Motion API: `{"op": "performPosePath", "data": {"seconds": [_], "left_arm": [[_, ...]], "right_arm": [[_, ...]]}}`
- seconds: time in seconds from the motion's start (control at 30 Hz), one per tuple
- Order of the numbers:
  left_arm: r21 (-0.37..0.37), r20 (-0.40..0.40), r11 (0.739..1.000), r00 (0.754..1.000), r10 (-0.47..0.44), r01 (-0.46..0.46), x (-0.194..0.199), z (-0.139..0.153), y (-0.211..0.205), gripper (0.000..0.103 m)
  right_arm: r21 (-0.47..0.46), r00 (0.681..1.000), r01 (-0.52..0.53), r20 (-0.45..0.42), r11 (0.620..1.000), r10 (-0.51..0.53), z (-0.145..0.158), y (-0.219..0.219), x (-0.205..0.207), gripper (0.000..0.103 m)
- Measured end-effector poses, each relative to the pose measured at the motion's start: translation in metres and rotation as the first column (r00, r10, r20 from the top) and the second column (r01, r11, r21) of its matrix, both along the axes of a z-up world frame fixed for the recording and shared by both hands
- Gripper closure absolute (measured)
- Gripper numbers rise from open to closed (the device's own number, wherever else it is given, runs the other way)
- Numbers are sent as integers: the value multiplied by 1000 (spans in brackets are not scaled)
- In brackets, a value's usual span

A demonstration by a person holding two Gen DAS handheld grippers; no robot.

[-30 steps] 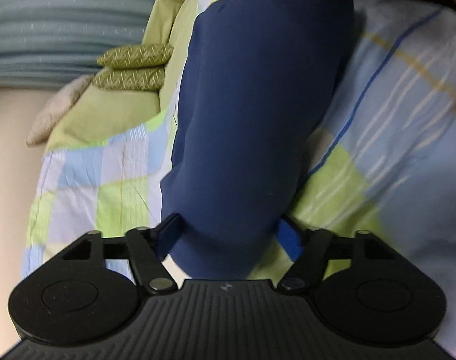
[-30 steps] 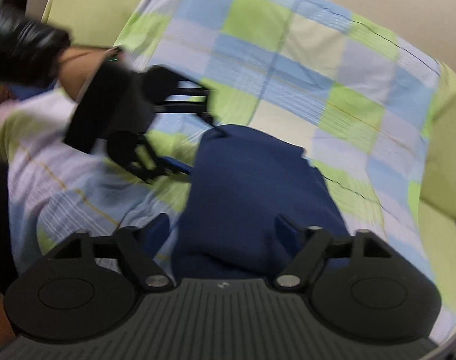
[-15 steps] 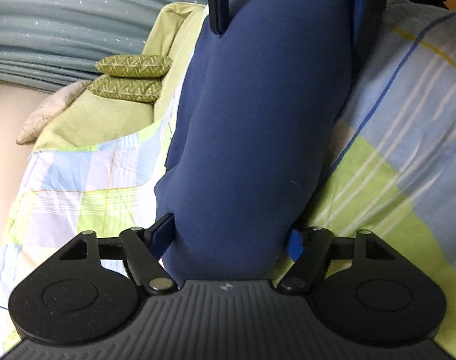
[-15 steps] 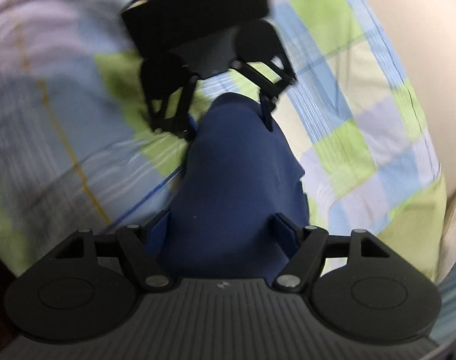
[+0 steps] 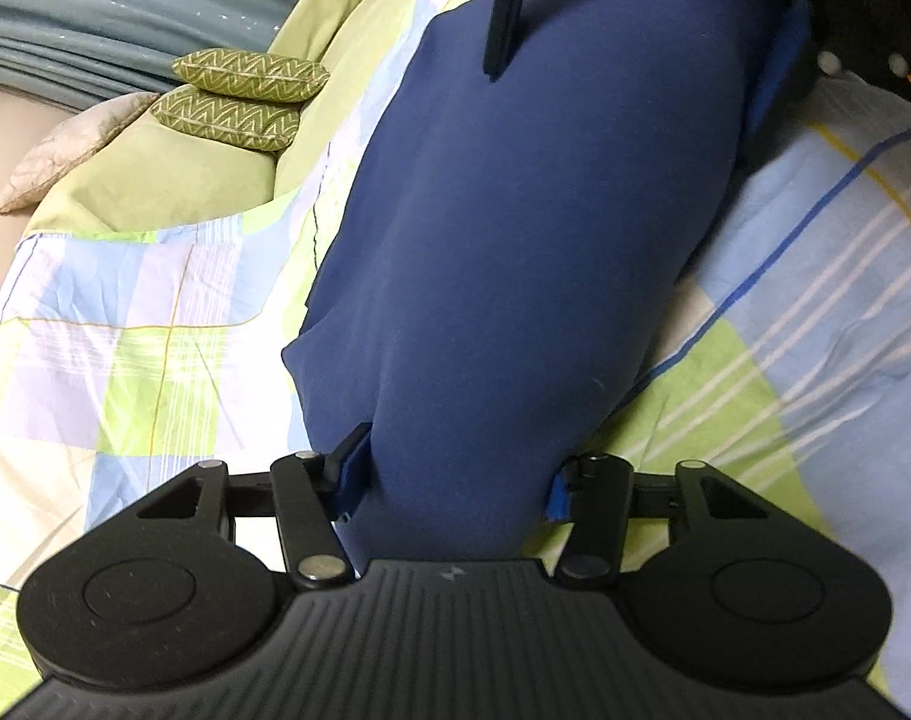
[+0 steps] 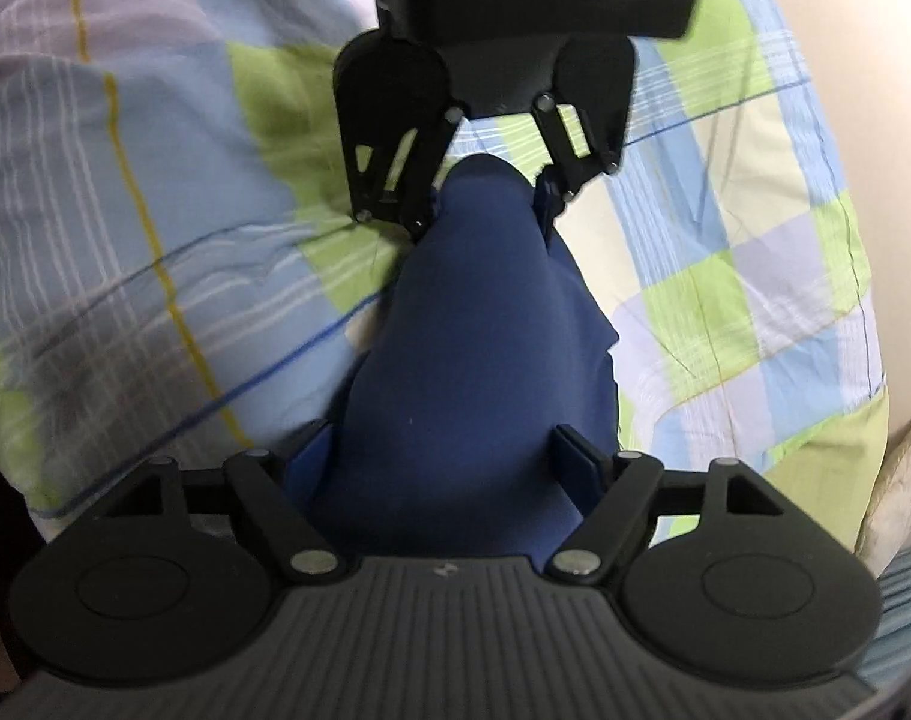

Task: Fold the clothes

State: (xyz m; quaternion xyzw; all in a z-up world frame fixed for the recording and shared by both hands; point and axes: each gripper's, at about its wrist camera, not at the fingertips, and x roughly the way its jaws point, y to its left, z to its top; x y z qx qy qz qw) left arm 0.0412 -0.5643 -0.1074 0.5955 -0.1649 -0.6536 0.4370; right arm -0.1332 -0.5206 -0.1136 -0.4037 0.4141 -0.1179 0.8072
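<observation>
A navy garment (image 5: 515, 240) stretches as a smooth, doubled-over band between my two grippers, above a checked bedsheet (image 5: 125, 330). In the left wrist view my left gripper (image 5: 455, 474) has one end of the cloth between its blue pads, which press on it while the jaws are closing. My right gripper (image 5: 641, 42) holds the far end at the top of that view. From the right wrist, the garment (image 6: 473, 348) fills my right gripper (image 6: 443, 456), whose jaws are opening slightly but still touch the cloth. My left gripper (image 6: 485, 204) faces it from above.
The blue, green and white checked sheet (image 6: 155, 210) covers a green sofa (image 5: 155, 180). Two green zigzag pillows (image 5: 245, 90) and a pale cushion (image 5: 65, 150) lie at its far end. A teal curtain (image 5: 155, 0) hangs behind.
The right gripper has rolled and swung round to face the left gripper head-on along the garment. The left gripper has lifted a little, and its jaws have narrowed on the cloth.
</observation>
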Motion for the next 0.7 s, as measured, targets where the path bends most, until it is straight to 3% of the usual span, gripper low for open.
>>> {"op": "performPosePath", "data": {"seconds": [0.13,0.2,0.33,0.47,0.6,0.7], "left_arm": [[21,-15,1000,1000,15,-15,2,3,3,51],[30,-32,999,999,18,-17,2,8,8,53],[38,-136,999,990,39,-34,4,37,18,55],[25,-157,999,987,40,-37,-6,67,42,56],[70,-137,997,989,53,-44,-11,68,46,56],[80,-170,992,979,109,-97,3,79,38,56]], "right_arm": [[79,1000,-15,-12,997,16,7,-8,-3,62],[127,1000,-18,-15,992,20,17,-14,-5,67],[140,999,-34,-19,990,38,49,-26,-16,69],[123,997,-76,-10,989,78,86,-24,-35,69],[137,990,-134,-36,981,140,85,-26,-41,69],[135,982,-174,-44,975,182,93,-37,-31,69]]}}
